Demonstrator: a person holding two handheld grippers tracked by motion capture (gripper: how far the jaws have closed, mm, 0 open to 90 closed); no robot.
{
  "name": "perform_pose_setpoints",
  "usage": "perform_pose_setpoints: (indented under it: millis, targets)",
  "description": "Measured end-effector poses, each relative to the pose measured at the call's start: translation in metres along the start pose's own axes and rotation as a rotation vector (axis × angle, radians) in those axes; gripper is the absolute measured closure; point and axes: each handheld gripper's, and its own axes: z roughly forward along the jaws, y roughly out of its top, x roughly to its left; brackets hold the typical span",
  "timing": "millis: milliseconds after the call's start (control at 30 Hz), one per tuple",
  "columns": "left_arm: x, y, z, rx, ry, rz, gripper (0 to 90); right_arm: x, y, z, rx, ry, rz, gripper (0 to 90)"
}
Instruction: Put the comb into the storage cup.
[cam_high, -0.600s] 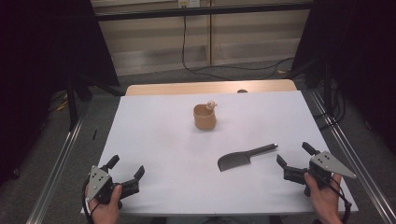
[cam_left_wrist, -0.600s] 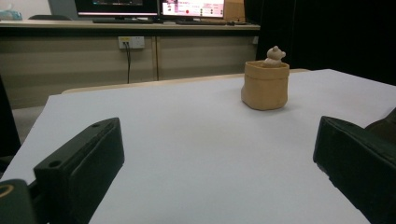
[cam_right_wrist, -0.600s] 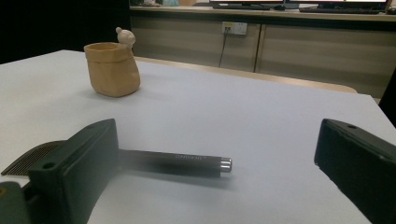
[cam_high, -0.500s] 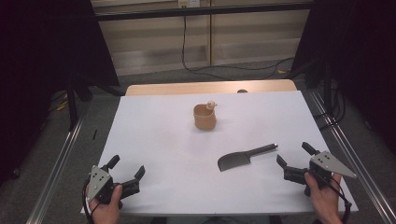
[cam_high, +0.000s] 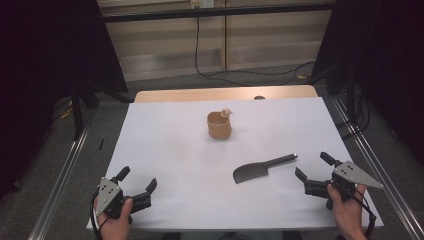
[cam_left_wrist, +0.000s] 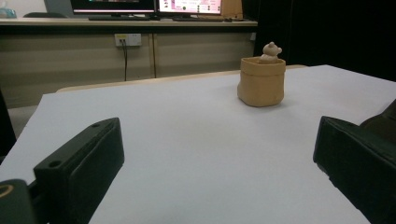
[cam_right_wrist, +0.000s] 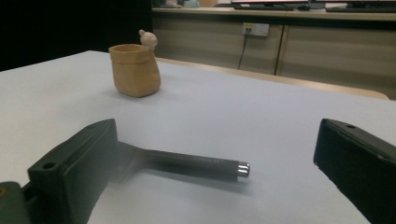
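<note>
A tan bag-shaped cup (cam_high: 219, 125) with a small bear figure on its rim stands upright near the table's middle, also seen in the left gripper view (cam_left_wrist: 261, 81) and the right gripper view (cam_right_wrist: 135, 70). A dark cleaver-like knife (cam_high: 260, 169) lies flat at the right, its handle (cam_right_wrist: 196, 164) pointing toward the far right. My right gripper (cam_high: 311, 167) rests open just right of the knife, nothing between its jaws. My left gripper (cam_high: 137, 179) rests open at the front left, far from both objects.
The white table top (cam_high: 165, 145) ends in a wooden strip at the far edge. Metal rails run along both sides. Cables and dark stands lie on the floor behind, with a desk and monitors (cam_left_wrist: 154, 5) beyond.
</note>
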Motion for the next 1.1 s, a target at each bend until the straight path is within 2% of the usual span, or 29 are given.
perform_pose_setpoints:
  millis: [67, 267, 333, 433, 667, 833, 1100]
  targets:
    - [0.0, 0.0, 0.0, 0.0, 0.0, -0.002, 2.0, 0.001, 0.002, 0.0, -0.008, 0.017, -0.02, 0.0]
    - [-0.001, 0.0, 0.0, -0.006, -0.005, -0.004, 2.0, -0.001, 0.005, 0.005, -0.011, 0.032, 0.002, 0.0]
    - [-0.003, 0.0, 0.001, -0.013, -0.011, -0.002, 2.0, -0.001, 0.006, 0.007, -0.003, 0.05, -0.009, 1.3]
    - [-0.004, 0.001, 0.0, -0.016, -0.004, 0.003, 2.0, 0.001, 0.008, 0.01, -0.007, 0.049, -0.012, 0.8]
    - [0.0, 0.0, 0.003, -0.009, -0.003, -0.014, 1.9, 0.007, 0.018, 0.024, -0.036, 0.089, -0.018, 0.5]
    - [0.0, 0.0, 0.003, -0.005, -0.01, -0.003, 2.0, 0.006, 0.022, 0.032, -0.036, 0.081, -0.007, 0.7]
    - [0.0, 0.0, 0.002, -0.012, -0.009, -0.005, 2.0, -0.001, 0.037, 0.043, -0.071, 0.066, -0.005, 0.9]
